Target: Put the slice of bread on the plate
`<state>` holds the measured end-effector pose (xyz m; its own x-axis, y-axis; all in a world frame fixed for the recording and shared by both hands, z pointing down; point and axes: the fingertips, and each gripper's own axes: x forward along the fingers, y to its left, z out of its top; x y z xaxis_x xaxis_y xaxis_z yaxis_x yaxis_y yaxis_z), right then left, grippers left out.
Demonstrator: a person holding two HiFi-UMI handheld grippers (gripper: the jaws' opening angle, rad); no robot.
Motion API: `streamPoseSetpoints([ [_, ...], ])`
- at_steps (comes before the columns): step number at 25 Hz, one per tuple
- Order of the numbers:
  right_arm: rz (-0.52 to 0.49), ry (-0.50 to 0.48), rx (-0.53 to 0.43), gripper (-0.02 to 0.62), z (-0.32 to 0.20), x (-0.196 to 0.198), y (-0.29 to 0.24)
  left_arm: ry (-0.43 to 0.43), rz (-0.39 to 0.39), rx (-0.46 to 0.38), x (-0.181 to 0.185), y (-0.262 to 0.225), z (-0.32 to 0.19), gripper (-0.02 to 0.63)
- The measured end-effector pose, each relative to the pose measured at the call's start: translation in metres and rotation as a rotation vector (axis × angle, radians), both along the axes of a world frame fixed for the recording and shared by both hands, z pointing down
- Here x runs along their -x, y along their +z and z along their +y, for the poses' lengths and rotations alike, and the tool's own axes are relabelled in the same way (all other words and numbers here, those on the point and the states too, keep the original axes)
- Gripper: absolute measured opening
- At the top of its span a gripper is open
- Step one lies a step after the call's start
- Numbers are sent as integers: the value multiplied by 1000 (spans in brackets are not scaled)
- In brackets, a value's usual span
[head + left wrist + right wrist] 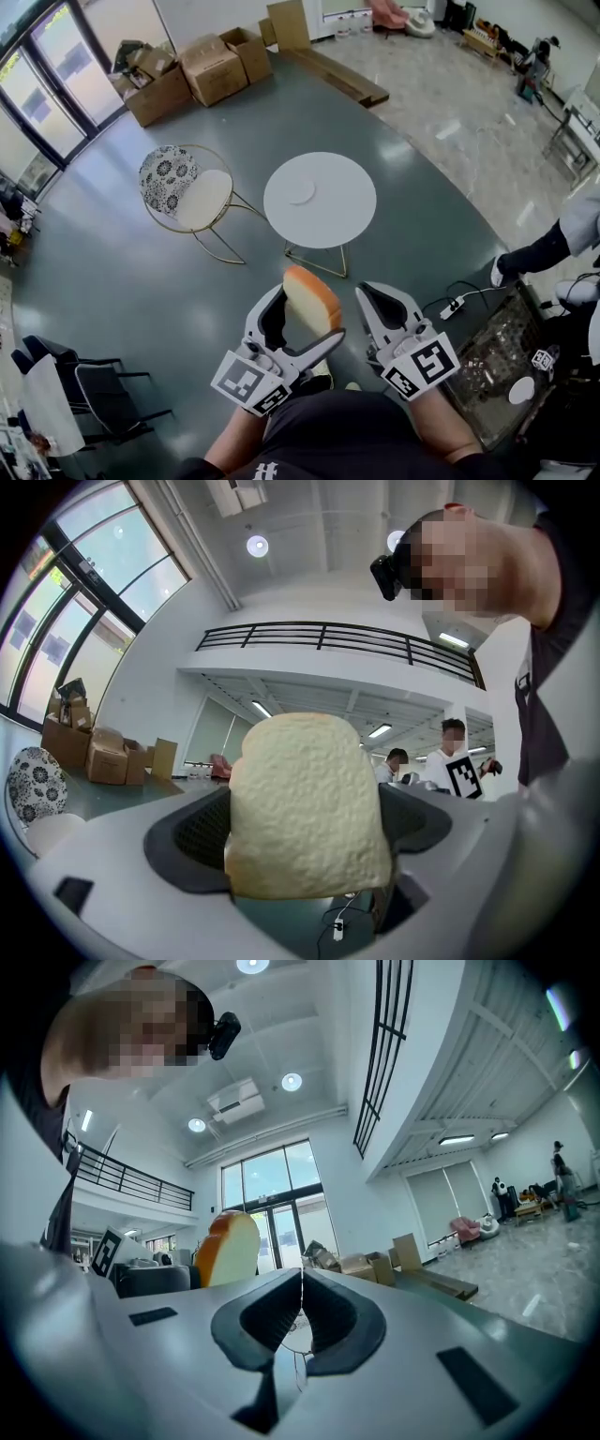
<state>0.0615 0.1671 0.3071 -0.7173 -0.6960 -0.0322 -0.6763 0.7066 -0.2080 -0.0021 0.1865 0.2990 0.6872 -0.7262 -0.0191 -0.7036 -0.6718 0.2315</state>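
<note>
My left gripper (302, 314) is shut on a slice of bread (310, 297), held upright well above the floor and close to my body. In the left gripper view the bread (307, 808) stands between the dark pads and fills the middle. My right gripper (380, 307) hangs just right of it, shut and holding nothing; its pads (333, 1312) meet in the right gripper view, where the bread (226, 1247) shows at left. A small white plate (301, 191) lies on the round white table (347, 211) ahead of both grippers.
A wire chair with a patterned cushion (184, 187) stands left of the table. Cardboard boxes (192, 70) sit far back left. A power strip with cable (456, 305) lies on the floor at right, near a person's leg (539, 251). Dark chairs (84, 380) stand at lower left.
</note>
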Motion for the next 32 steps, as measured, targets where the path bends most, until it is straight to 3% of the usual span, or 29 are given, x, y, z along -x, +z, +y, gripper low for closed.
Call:
streamPoseSetpoints([
  [12, 30, 45, 9, 8, -61, 52, 2, 30, 2, -1, 57, 11, -68, 500],
  [22, 18, 22, 10, 8, -107, 66, 6, 2, 0, 18, 72, 19, -112, 500],
  [32, -16, -34, 30, 8, -206, 65, 10, -66, -35, 51, 70, 29, -203, 500],
])
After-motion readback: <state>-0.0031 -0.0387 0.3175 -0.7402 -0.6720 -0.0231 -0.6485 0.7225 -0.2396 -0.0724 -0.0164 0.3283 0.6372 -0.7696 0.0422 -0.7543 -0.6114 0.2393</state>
